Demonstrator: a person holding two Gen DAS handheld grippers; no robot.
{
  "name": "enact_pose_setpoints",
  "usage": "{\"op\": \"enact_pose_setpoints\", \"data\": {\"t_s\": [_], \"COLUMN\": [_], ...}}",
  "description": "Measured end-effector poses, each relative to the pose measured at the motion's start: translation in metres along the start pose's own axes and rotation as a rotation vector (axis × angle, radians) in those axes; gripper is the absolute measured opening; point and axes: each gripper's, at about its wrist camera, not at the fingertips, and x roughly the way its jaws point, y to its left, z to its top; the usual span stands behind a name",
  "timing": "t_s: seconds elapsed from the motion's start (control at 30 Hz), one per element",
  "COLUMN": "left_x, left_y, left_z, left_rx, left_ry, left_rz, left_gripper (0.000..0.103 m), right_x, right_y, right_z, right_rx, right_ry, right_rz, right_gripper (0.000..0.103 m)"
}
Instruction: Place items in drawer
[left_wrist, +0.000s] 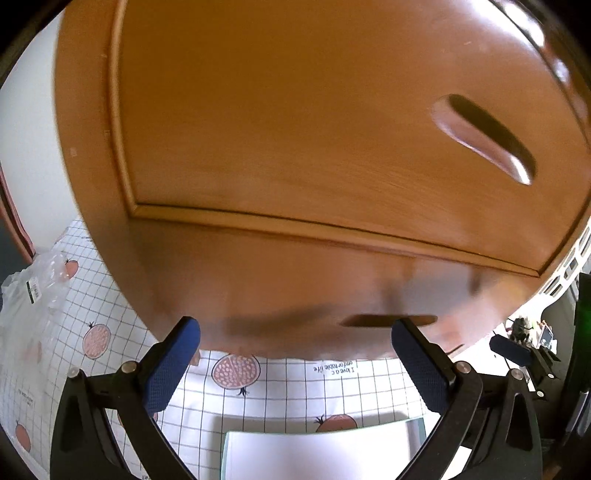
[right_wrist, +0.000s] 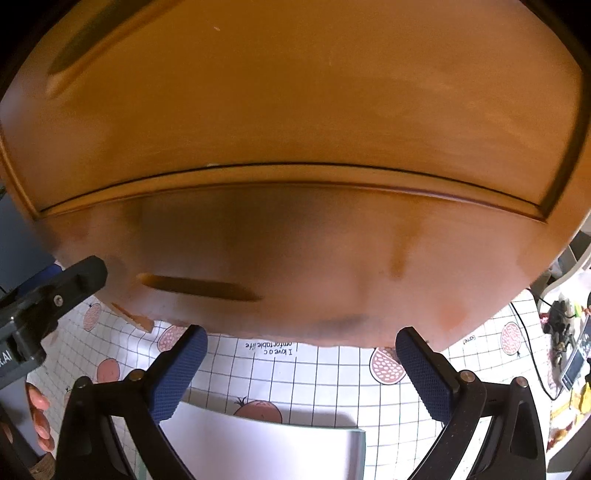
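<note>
An orange-brown wooden drawer unit (left_wrist: 295, 110) fills both views, close up and blurred. Its upper drawer front carries a slot handle (left_wrist: 484, 136); the lower front (right_wrist: 295, 240) has a slot handle (right_wrist: 199, 286) too. Both drawers look shut. A white book (left_wrist: 321, 454) lies on the table in front of the unit, also in the right wrist view as the white book (right_wrist: 266, 450). My left gripper (left_wrist: 295, 365) is open and empty above the book. My right gripper (right_wrist: 301, 373) is likewise open and empty, just short of the lower drawer front.
A checked tablecloth (left_wrist: 92, 295) with pomegranate prints covers the table. A clear plastic bag (left_wrist: 40, 280) lies at the left. Cables and small clutter (right_wrist: 565, 332) sit at the right edge. A hand (right_wrist: 37, 406) and the left gripper's body (right_wrist: 55, 295) show at the right view's left.
</note>
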Motion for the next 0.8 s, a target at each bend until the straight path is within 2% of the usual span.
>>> {"op": "enact_pose_setpoints", "data": {"t_s": [0.47,0.8], "left_x": [-0.070,-0.105], "left_y": [0.005,0.014], "left_z": [-0.051,-0.092], "left_rx": [0.013,0.050], "left_ry": [-0.046,-0.019], "left_rz": [-0.017,-0.034], "left_gripper": [0.103,0.103], "right_x": [-0.063,-0.099], "right_y": [0.006,0.015], "right_z": [-0.051,-0.098], "right_rx": [-0.003,-0.007], "right_ry": [-0.042,-0.056], "right_rz": [-0.021,-0.031], "right_gripper": [0.103,0.103]}}
